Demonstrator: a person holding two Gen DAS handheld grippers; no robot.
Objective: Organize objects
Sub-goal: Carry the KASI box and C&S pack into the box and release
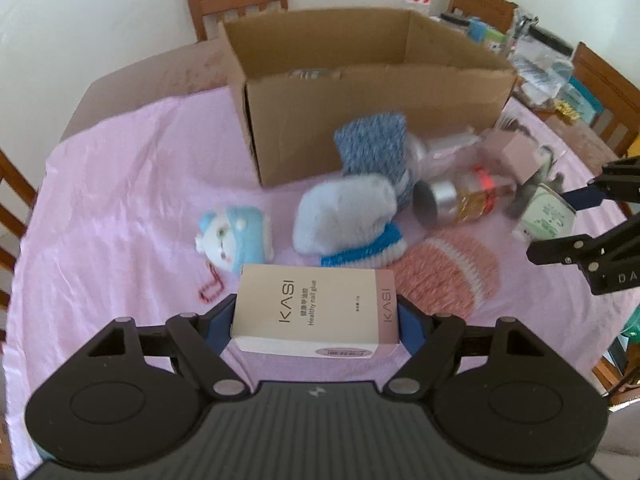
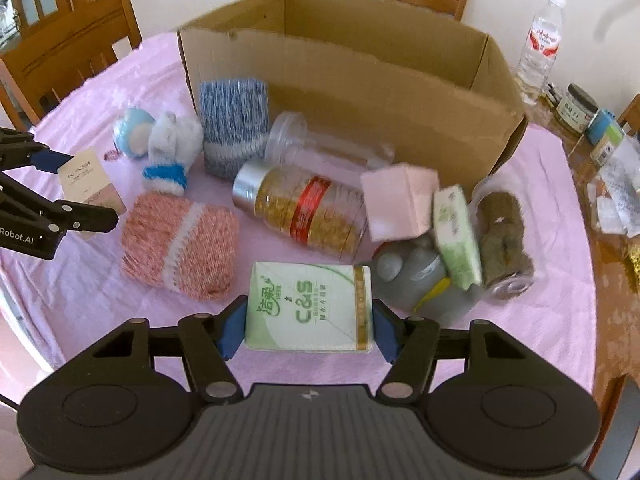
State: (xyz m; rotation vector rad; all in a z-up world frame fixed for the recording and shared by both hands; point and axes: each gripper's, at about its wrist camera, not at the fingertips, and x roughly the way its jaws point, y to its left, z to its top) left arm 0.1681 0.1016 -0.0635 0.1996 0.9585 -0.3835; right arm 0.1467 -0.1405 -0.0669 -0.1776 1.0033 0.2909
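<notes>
Grippers each carry one item above the pink cloth (image 1: 120, 184). The left gripper (image 1: 316, 320) is clamped on a nail glue box (image 1: 312, 312), its blue pads pressing the box's two short ends; the box sits crosswise between the fingers, close to the camera and clear of the cloth. It is a flat carton, cream on the broad face and dusty pink along one end, printed "KASI" and "Healthy nail glue". The right wrist view shows the same box at far left, pinched between the left gripper's fingers.

The right gripper (image 2: 308, 330) is clenched on a tissue pack (image 2: 310, 312), pads against its left and right edges. The pack is soft, white and green, with "C&S" lettering and a gold band down one side.

Beyond both grippers stands an open cardboard box (image 1: 372, 120), its near wall facing the loose things. Against that wall leans a blue knitted roll (image 2: 232, 124), with a clear empty jar (image 2: 320, 148) lying just beside it. Nearer lie a jar with a silver lid (image 2: 304, 212) and golden contents, on its side, a pink knitted bundle (image 2: 180, 244), a grey-and-blue mitten (image 1: 344, 220) and a small blue plush toy (image 1: 232, 236). To the right, bunched together, are a pink cube box (image 2: 400, 204), a second tissue pack (image 2: 458, 236) standing on edge, a grey toy (image 2: 416, 280) and a jar of brown stuff (image 2: 504, 236).
</notes>
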